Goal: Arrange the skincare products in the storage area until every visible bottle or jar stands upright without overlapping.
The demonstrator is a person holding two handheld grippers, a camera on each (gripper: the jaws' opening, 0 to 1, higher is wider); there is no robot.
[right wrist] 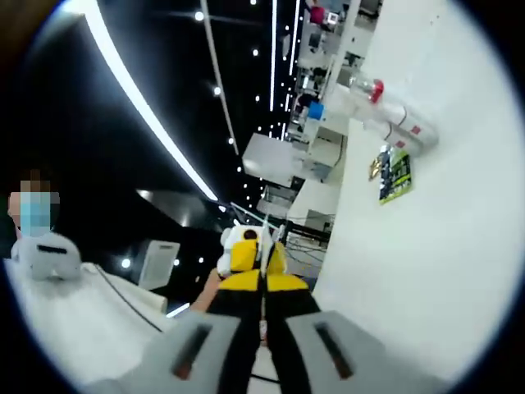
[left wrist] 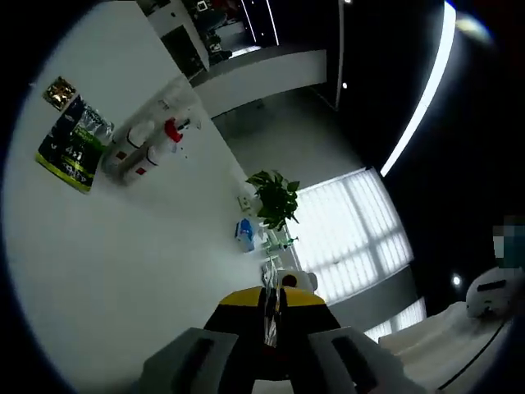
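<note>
Beside the dark-green foil sachet [left wrist: 74, 144] on the white table [left wrist: 123, 271], white red-capped bottles [left wrist: 148, 146] lie toppled, so both empty, closed grippers [left wrist: 273, 316] [right wrist: 264, 308] should open before approaching squarely.

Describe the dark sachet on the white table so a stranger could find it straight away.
Start from the white table in the left gripper view. Near its far end a cluster of white bottles lies on its side. The dark sachet lies flat just beside them: a flat pouch, black with green and yellow print, unlike the round white bottles.
</note>
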